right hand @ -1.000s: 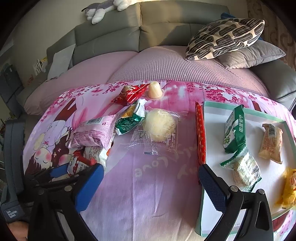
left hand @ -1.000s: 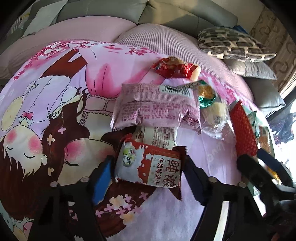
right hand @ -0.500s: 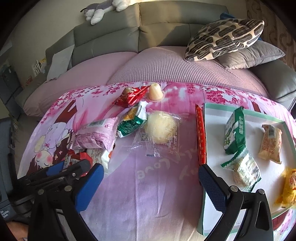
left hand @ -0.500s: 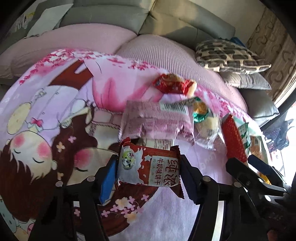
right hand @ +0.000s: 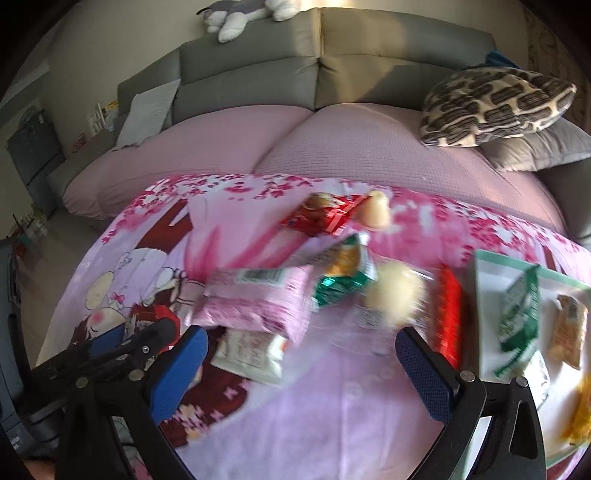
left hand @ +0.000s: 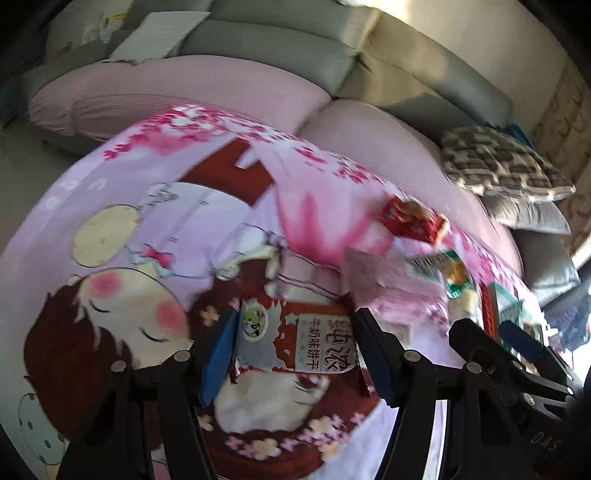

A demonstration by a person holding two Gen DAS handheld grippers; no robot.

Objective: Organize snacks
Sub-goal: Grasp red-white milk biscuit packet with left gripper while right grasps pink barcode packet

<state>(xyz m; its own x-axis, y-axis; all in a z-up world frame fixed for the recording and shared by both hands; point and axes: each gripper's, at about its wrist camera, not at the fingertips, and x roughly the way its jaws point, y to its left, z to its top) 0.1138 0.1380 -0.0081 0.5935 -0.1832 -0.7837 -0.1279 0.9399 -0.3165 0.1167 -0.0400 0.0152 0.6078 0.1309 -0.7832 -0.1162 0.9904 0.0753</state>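
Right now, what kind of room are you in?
Most likely a living room at home: a long grey fabric sofa runs behind, a grey-and-white plush toy lies along its top, and a patterned beige-and-brown throw cushion leans at its right end.

Biscuit packet [left hand: 299, 341]: glossy printed plastic film, slightly crinkled. Gripper pads [right hand: 177, 373]: blue, finely textured rubbery facing on matt black plastic arms. Printed blanket [right hand: 332, 424]: soft matt cloth. Sofa cover [right hand: 369, 147]: pink waffle-textured fabric. Tray [right hand: 484, 266]: smooth, matt white surface with green rim.
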